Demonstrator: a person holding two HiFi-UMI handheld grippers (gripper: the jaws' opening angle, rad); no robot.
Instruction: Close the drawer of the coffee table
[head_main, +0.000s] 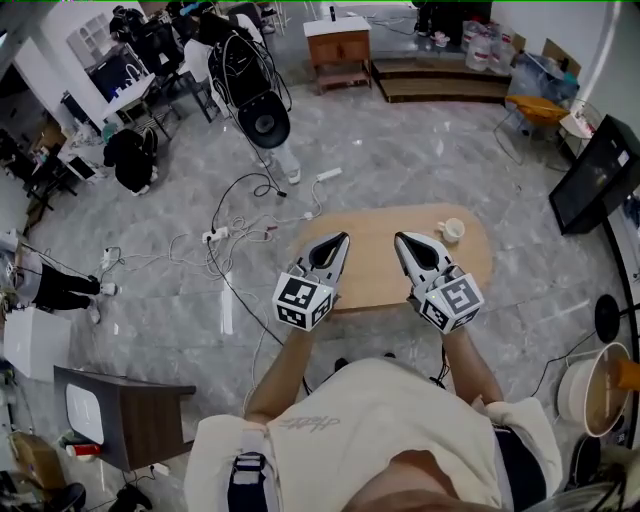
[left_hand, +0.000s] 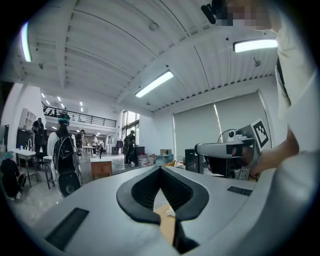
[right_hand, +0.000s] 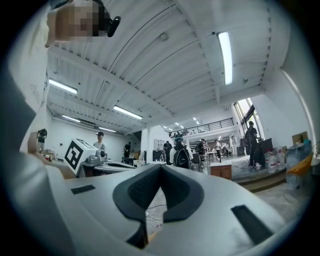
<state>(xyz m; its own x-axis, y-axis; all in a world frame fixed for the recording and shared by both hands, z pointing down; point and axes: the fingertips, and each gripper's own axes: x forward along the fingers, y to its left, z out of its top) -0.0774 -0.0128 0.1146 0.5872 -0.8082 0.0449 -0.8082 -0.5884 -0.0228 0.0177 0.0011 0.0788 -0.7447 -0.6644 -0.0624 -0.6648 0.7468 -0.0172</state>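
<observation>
The coffee table (head_main: 375, 262) stands on the grey marble floor (head_main: 400, 170). Its worktop (head_main: 472, 272) is a long oval of light, pale-brown wood with rounded ends, lying crosswise in the head view, flat and level, with a matte face. The far edge and both rounded ends show in full; the middle of the near edge is covered. Low in the left gripper view, a small strip of the same light wood shows. The drawer cannot be made out: from above only the worktop shows, and the table's front below the near edge is out of sight.
</observation>
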